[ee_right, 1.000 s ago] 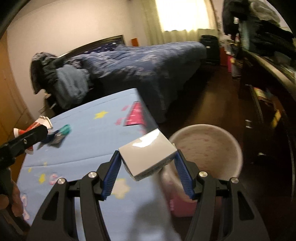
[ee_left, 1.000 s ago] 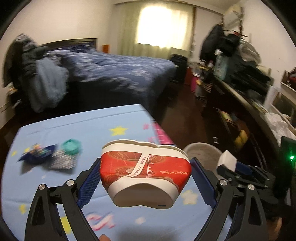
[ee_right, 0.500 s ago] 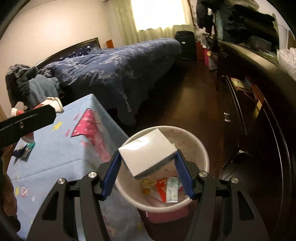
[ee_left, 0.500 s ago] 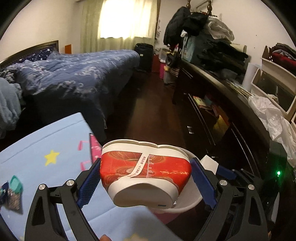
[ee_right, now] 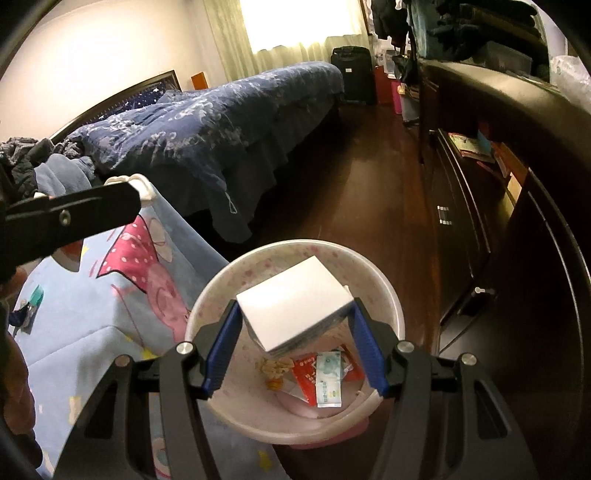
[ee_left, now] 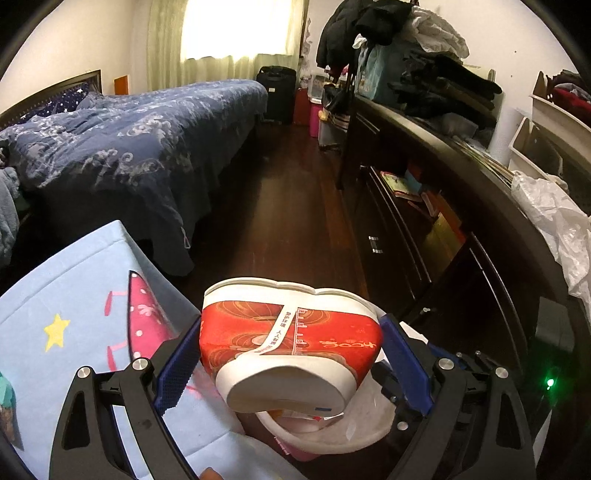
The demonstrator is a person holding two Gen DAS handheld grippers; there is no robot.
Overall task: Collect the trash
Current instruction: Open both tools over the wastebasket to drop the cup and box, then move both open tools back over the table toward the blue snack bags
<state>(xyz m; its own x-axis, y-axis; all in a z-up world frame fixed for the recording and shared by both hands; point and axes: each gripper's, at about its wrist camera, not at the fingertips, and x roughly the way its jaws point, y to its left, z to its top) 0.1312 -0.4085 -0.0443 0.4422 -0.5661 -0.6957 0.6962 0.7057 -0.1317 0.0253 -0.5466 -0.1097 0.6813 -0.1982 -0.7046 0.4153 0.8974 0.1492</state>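
The worktop [ee_right: 110,325] wears a pale blue cloth printed with yellow stars and a pink bow, and it drops off beside a white bin [ee_right: 391,295] standing on the dark wooden floor [ee_right: 369,192]. A bed [ee_right: 221,122] with a navy patterned quilt fills the room behind, under a bright curtained window [ee_left: 240,29]; a dark dresser [ee_left: 443,206] piled with clothes runs along the right. The left gripper [ee_left: 291,354] clamps a crushed red-and-white paper cup [ee_left: 288,339] over the worktop edge. The right gripper [ee_right: 295,332] grips a white box [ee_right: 291,306] directly above the bin, which holds wrappers [ee_right: 325,373]
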